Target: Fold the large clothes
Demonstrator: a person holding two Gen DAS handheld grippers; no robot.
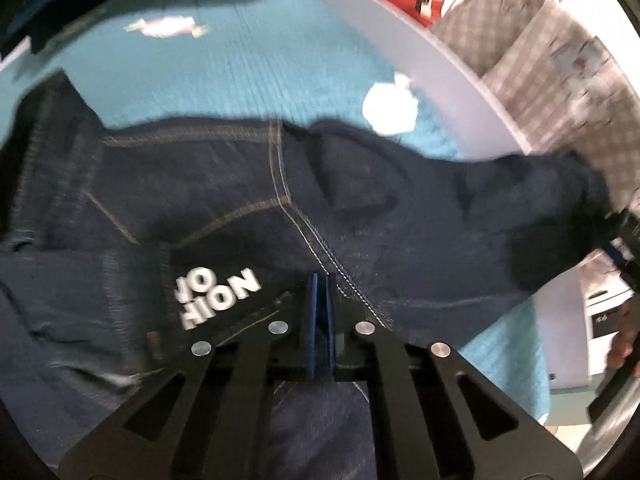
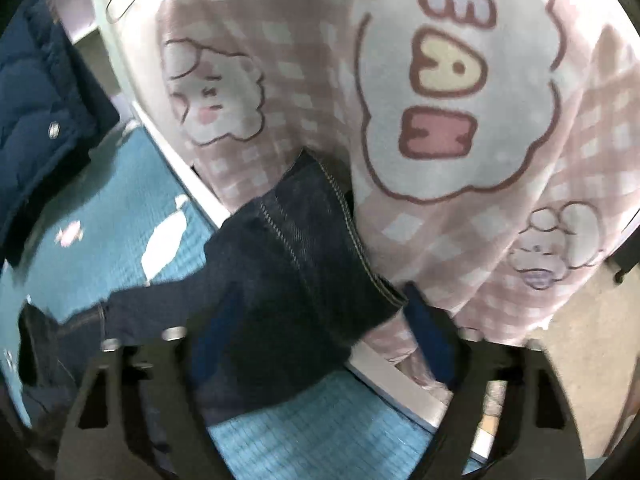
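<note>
Dark jeans (image 1: 248, 184) spread across the teal bedspread (image 1: 248, 52), 1 leg trailing off toward its white edge. Left gripper (image 1: 320, 292) above the jeans' seam, blue pads (image 1: 316, 320) pressed together, nothing visibly pinched between them. Right gripper (image 2: 320, 320) at the bedspread's edge, fingers (image 2: 432, 312) standing apart with a jeans leg between; grip impossible to confirm. Pink checked pyjamas (image 2: 440, 120) right behind the jeans.
</note>
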